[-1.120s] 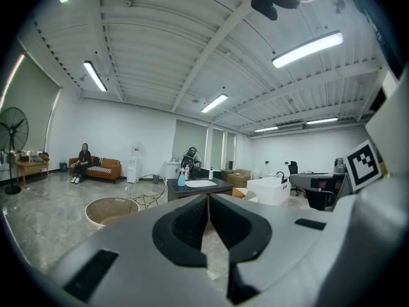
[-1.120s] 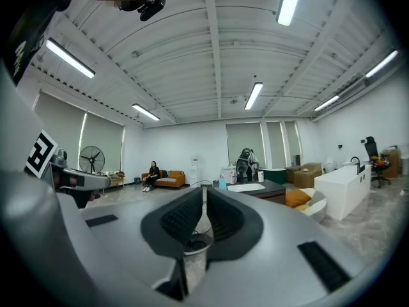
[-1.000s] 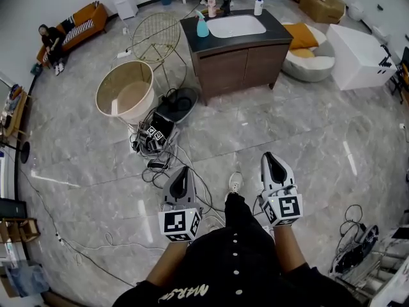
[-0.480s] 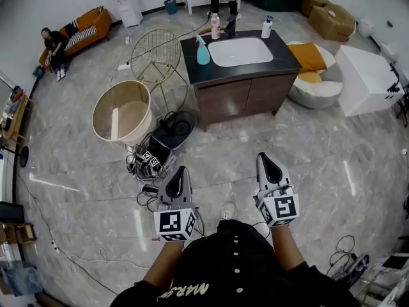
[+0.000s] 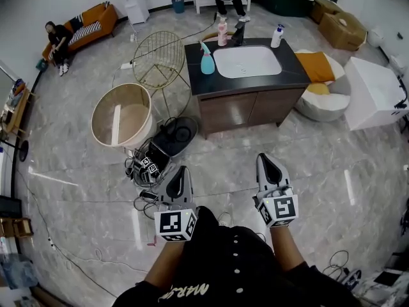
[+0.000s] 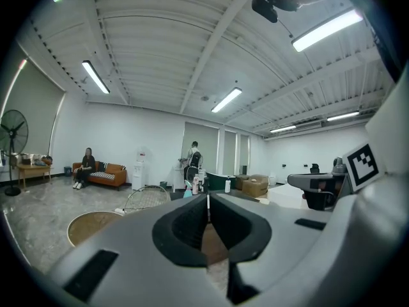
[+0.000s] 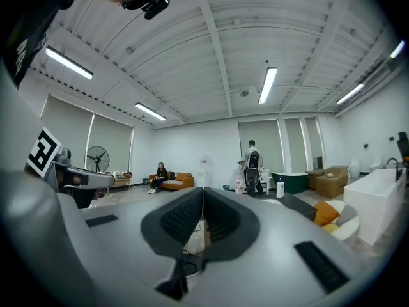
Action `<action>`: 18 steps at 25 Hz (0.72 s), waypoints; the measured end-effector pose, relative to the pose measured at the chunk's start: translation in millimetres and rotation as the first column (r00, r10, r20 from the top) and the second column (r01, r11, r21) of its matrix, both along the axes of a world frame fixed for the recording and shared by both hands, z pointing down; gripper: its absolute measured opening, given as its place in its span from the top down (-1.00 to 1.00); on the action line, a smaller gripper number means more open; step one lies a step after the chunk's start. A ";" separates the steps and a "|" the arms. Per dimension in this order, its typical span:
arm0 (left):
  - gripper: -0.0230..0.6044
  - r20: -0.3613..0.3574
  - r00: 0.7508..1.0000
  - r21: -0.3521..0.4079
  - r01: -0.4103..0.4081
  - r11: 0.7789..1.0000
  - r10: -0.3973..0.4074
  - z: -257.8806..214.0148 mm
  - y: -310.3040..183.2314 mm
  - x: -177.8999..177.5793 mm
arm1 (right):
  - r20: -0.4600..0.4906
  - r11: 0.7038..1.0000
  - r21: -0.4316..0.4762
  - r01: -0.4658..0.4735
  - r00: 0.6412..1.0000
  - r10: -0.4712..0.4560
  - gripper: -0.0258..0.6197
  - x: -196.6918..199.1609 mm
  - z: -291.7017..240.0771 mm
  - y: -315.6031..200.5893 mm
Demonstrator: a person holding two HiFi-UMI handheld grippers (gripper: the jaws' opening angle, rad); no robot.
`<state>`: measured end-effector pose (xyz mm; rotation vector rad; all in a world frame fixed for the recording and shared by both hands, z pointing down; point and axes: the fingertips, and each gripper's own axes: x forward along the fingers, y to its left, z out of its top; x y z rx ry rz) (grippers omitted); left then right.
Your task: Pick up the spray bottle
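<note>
I see a bright, evenly lit room. Long ceiling strip lights [image 6: 225,100] leave pale streaks of glare on the glossy floor [image 5: 358,146], and shadows are soft. Both gripper views bend strongly towards their edges, with black corners. Nearest the lens, the left gripper [image 6: 208,198] looks slightly blurred.

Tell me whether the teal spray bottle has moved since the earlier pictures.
No. The spray bottle still stands at the left of the sink on the vanity counter; only the view has come closer.
</note>
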<state>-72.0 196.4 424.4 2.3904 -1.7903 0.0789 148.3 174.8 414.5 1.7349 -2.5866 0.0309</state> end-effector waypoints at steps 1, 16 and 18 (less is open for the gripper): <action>0.87 -0.003 1.000 -0.003 0.002 1.000 -0.002 1.9 -7.5 -0.5 | -0.002 1.000 0.000 0.006 1.000 -0.006 0.93 -2.3 0.3 -8.5; 0.87 -0.023 0.999 0.019 -0.031 0.999 0.031 10.4 -209.2 -15.0 | -0.017 1.000 0.018 0.009 1.000 -0.009 0.93 -29.6 6.5 -201.9; 0.87 -0.022 0.999 0.016 -0.039 0.999 0.039 8.8 -242.1 -20.8 | -0.015 1.000 0.016 0.010 1.000 -0.010 0.93 -37.5 5.0 -233.8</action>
